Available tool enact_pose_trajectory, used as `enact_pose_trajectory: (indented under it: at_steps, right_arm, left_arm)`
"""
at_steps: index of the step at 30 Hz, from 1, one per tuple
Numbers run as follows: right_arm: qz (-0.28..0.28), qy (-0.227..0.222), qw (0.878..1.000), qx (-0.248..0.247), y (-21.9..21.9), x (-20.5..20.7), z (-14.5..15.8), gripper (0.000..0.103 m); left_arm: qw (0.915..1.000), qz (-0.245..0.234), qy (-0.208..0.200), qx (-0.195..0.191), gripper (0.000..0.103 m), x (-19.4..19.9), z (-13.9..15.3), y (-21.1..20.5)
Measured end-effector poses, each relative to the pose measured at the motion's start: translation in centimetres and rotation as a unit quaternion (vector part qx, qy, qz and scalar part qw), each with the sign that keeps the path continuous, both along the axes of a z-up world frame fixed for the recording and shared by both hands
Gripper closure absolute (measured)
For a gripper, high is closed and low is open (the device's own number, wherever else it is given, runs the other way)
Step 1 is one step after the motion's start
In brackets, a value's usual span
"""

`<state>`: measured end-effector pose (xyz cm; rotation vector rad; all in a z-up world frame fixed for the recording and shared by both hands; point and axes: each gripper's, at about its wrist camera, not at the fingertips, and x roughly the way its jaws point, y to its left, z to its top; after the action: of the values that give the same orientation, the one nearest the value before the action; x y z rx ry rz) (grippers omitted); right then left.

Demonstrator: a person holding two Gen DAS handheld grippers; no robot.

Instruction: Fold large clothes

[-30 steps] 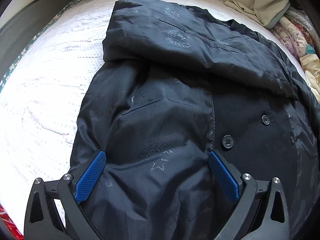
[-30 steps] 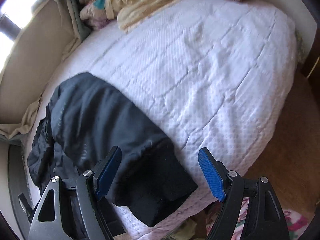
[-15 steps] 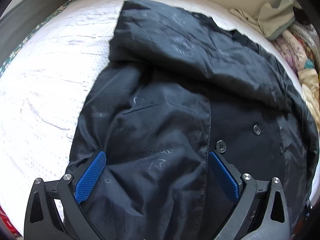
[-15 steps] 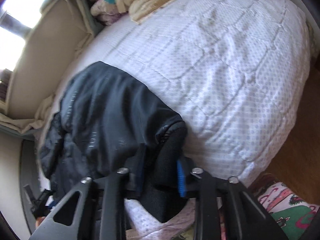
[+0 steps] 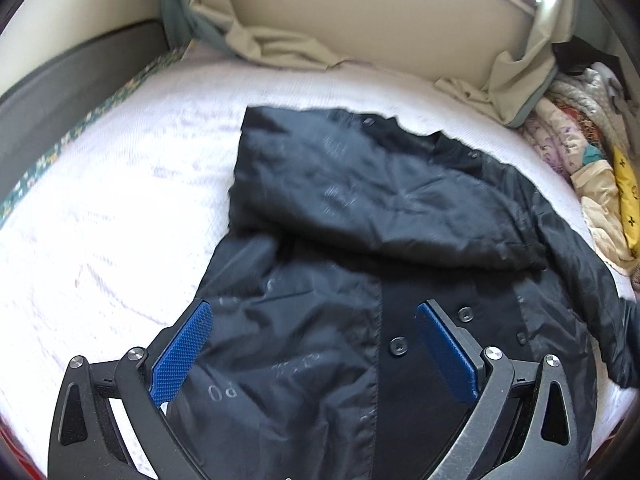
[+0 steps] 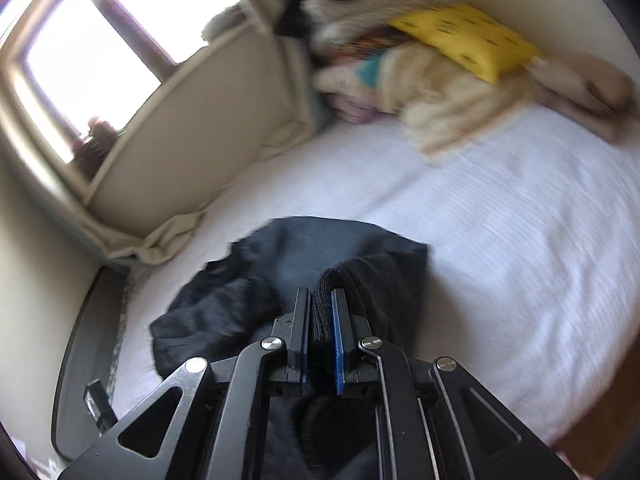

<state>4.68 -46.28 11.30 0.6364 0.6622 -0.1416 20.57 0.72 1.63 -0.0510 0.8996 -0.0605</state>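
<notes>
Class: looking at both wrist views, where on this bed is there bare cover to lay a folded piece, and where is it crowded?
Bare white bedcover lies left of the black coat, up to the floral edge. In the right view, more lies right of the coat, below the pile of linens. Crowded: that pile in the corner.

A black coat (image 5: 360,240) lies spread on the white bedspread (image 5: 100,220), lining side up, with 1 sleeve folded across its upper part. The left gripper (image 5: 314,326) hangs over the lower half, its blue pads (image 5: 182,350) wide apart, straddling the front edge and 2 buttons (image 5: 398,346). Rumpled clothes (image 5: 580,168) pile at the right.
</notes>
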Motion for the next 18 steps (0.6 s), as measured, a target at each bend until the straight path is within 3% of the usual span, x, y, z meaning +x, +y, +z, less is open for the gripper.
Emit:
enact_pose_trajectory:
  at_steps: [8, 18]
  right_arm:
    - [0.151, 0.008, 0.988, -0.019, 10.8, 10.5, 0.1, 0.098]
    - [0.298, 0.088, 0.95, -0.031, 23.5, 17.9, -7.6, 0.098]
  left_arm:
    - [0.999, -0.023, -0.035, -0.016, 0.0, 0.4, 1.6, -0.7]
    - [0.9984, 0.004, -0.034, -0.045, 0.0, 1.5, 2.2, 1.4]
